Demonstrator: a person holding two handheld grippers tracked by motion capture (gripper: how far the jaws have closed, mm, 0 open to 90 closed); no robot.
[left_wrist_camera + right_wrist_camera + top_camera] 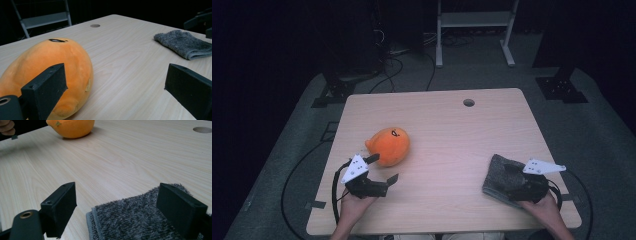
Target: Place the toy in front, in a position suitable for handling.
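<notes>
An orange plush toy (388, 145) lies on the wooden table (447, 130), left of the middle. My left gripper (383, 168) sits just in front of it, open, one jaw beside the toy's near side. In the left gripper view (117, 95) the plush (50, 65) bulges behind the left jaw and nothing is gripped. A folded grey towel (499, 175) lies near the front right. My right gripper (512, 181) hovers over it, open. In the right gripper view (120, 207) the towel (135, 220) lies below and between the wide jaws, not pinched.
A round cable hole (468, 102) is in the table near its far edge. Beyond the table stand a white metal frame (474, 20) and dark stands with cables on the grey floor. Bare wood (447, 150) separates plush and towel.
</notes>
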